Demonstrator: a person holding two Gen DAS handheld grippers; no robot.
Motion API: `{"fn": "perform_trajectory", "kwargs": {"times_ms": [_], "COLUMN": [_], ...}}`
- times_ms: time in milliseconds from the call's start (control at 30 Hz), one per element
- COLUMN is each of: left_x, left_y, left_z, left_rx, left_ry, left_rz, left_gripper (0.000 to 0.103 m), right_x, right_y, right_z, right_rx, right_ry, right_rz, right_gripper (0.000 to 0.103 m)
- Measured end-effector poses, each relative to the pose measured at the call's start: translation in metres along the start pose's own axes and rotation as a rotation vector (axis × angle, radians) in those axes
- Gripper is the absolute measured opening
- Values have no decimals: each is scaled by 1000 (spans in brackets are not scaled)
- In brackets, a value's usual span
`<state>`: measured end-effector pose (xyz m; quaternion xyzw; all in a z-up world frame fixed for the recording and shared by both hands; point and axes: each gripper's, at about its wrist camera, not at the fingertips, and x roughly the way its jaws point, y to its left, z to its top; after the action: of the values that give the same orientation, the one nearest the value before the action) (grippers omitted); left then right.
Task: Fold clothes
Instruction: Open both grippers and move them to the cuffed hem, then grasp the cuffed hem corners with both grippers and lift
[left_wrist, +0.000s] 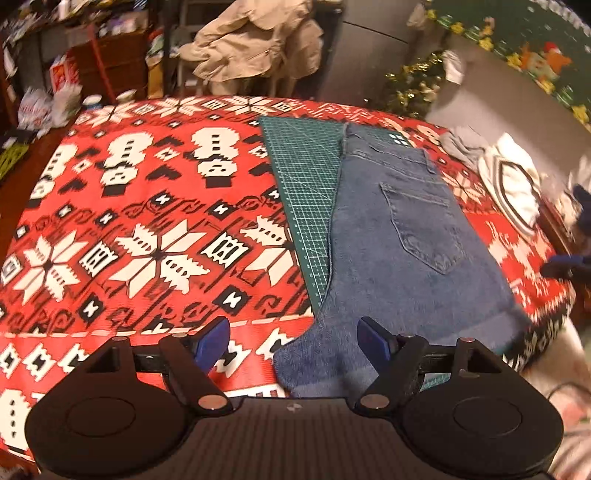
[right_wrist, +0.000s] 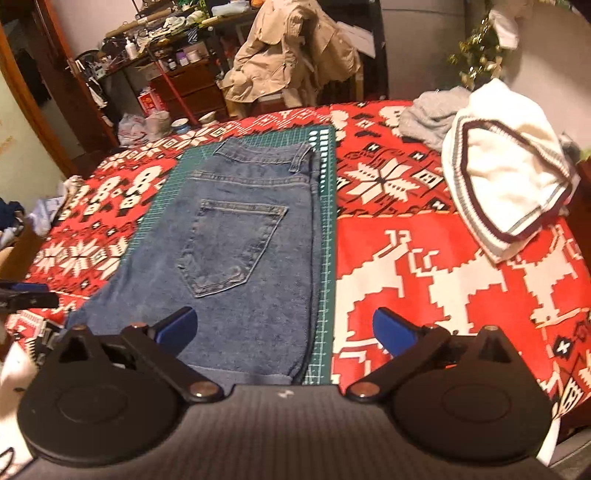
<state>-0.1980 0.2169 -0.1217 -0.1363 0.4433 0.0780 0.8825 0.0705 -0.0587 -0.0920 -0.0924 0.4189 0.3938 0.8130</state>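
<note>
Blue jeans (left_wrist: 399, 236) lie folded, back pocket up, on a green cutting mat (left_wrist: 303, 177). My left gripper (left_wrist: 294, 338) hovers open over the near left corner of the denim, and its blue pads touch nothing. In the right wrist view the same jeans (right_wrist: 240, 240) stretch away on the mat (right_wrist: 327, 258). My right gripper (right_wrist: 284, 328) stands wide open above their near folded edge and holds nothing. Each gripper shows at the rim of the other's view: the right gripper (left_wrist: 565, 264), the left gripper (right_wrist: 22, 293).
A red and white patterned cloth (right_wrist: 424, 295) covers the table. A white sweater with striped trim (right_wrist: 509, 184) and a grey garment (right_wrist: 432, 110) lie at the far right. A beige coat (right_wrist: 291, 55) hangs over a chair behind the table, beside cluttered shelves (right_wrist: 173, 55).
</note>
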Motion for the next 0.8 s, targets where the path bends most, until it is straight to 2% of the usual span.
{"fn": "perform_trajectory", "kwargs": {"times_ms": [167,267,367,433,500,567,667,700,800], "left_x": [-6,-10,-14,-12,-7,-1,5,4,-7], "left_y": [-5,-9,-12,-13,-13,-15,-18,-19,-19], "left_z": [-18,-29,-38,-43,-46,-49,-53,-52,-48], "left_rx": [62,84,91,85,82,97,115,115,105], "left_ry": [27,39,33,45,66,95,99,84,11], "left_rz": [16,29,-5,-26,-41,-49,-37,-34,-60], "left_gripper": [76,75,73,60,39,32,15,12,12], "right_x": [-2,6,17,24,31,39,50,53,61], "right_y": [37,68,99,121,144,167,193,201,219], "right_z": [-7,-10,-14,-16,-17,-19,-22,-24,-27], "right_rx": [-247,-380,-466,-518,-560,-604,-670,-687,-737], "right_ry": [-108,-109,-93,-83,-70,-42,-2,7,25], "right_rz": [-27,37,79,117,174,244,332,350,384], "right_gripper": [102,102,102,102,101,96,85,81,66]}}
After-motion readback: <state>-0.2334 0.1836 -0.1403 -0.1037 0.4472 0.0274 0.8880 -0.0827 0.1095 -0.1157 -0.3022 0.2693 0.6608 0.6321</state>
